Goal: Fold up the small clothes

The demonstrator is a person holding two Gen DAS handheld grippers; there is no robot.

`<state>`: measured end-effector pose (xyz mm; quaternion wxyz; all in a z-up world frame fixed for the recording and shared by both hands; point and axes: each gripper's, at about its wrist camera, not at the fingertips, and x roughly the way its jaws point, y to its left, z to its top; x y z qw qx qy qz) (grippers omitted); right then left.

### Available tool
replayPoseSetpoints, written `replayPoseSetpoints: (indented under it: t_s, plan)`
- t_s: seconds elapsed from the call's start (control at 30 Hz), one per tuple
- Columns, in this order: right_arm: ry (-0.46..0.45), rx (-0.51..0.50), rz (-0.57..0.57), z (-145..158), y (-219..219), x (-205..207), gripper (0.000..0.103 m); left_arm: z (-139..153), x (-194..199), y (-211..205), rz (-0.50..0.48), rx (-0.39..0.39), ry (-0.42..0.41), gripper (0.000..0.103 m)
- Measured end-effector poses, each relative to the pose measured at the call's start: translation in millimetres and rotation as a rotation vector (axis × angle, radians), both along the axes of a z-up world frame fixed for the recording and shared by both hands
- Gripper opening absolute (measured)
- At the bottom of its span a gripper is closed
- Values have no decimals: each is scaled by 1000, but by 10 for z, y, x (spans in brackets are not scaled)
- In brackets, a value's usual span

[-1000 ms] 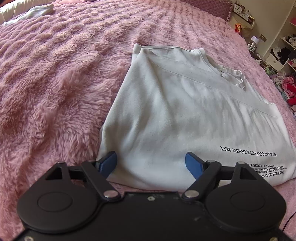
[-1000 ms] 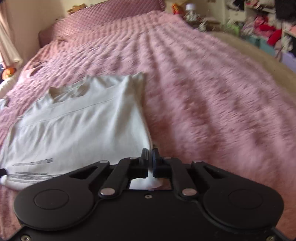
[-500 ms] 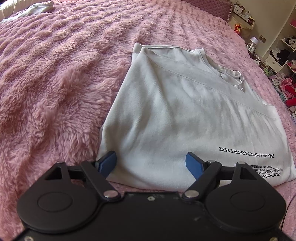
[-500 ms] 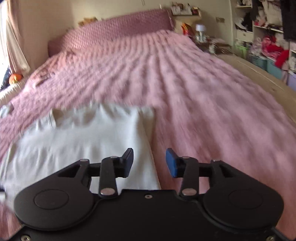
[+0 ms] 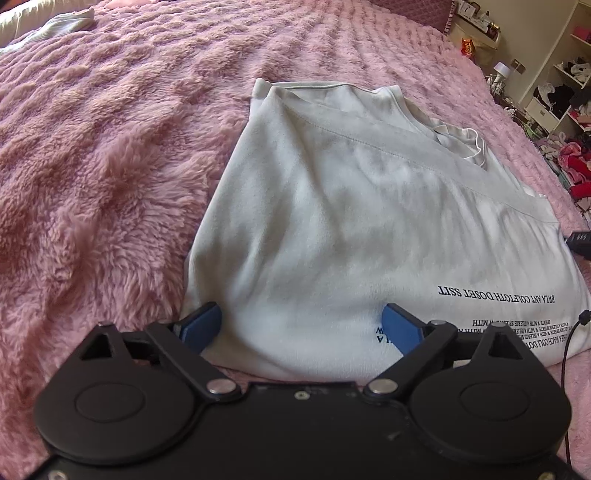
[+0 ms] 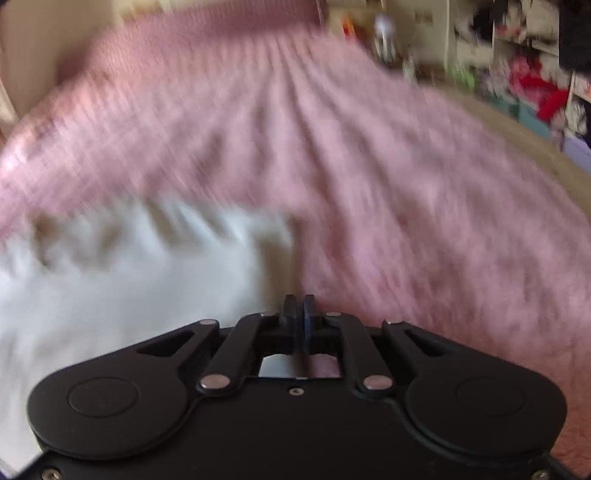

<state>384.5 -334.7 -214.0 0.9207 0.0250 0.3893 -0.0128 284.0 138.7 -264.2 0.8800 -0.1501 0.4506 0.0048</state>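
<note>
A pale grey folded shirt (image 5: 351, 221) with upside-down black lettering lies flat on the fluffy pink blanket (image 5: 92, 166). My left gripper (image 5: 301, 317) hovers at the shirt's near hem. Its jaws are opening wide, and the blue pads (image 5: 201, 323) straddle the cloth without pressing on it. In the blurred right wrist view the shirt (image 6: 129, 295) fills the lower left. My right gripper (image 6: 297, 306) is shut just beside the shirt's right edge, over the blanket (image 6: 406, 184). I see no cloth between its pads.
Another white garment (image 5: 62, 24) lies at the far left of the bed. Shelves stuffed with clothes (image 5: 569, 96) stand beyond the bed's right side, also seen as shelves (image 6: 535, 85). A thin black cable (image 5: 565, 354) hangs by the shirt's right corner.
My right gripper let go of the shirt's corner, opened, then shut again while sweeping sideways; its view is now blurred. The left pads spread a little wider. The shirt stays put.
</note>
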Motion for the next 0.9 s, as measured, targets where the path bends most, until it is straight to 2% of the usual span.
replayPoseSetpoints:
  t_s: [0.03,0.13,0.23,0.33,0.47,0.6,0.7,0.8,0.87,0.9]
  plan:
    - [-1,24,3,-13,-72,-22,2,8,0,-7,2,1,0,100]
    - [-83,125,-29,203,-211,-303,5,84,-44,25,18,-20,-11,99]
    - [-142,181,13,448,-192,-742,6,210,-182,108,58,-53,-28,99]
    - [-131,270,79,547,-37,-1160,6,328,-410,217,146,-104,-51,99]
    - [-107,257,105,448,362,-1576,7,266,-669,341,252,-233,-58,97]
    - [-62,218,3,216,514,-1698,7,99,-742,416,347,-367,-65,96]
    - [-50,248,-63,149,463,-1733,8,-16,-738,470,422,-474,-82,96]
    - [-59,328,-159,158,352,-1800,18,-106,-685,481,489,-529,-97,96]
    - [-82,354,-229,178,308,-1849,37,-134,-649,476,519,-545,-109,96]
    - [-97,348,-261,195,301,-1879,41,-143,-630,476,530,-547,-112,96]
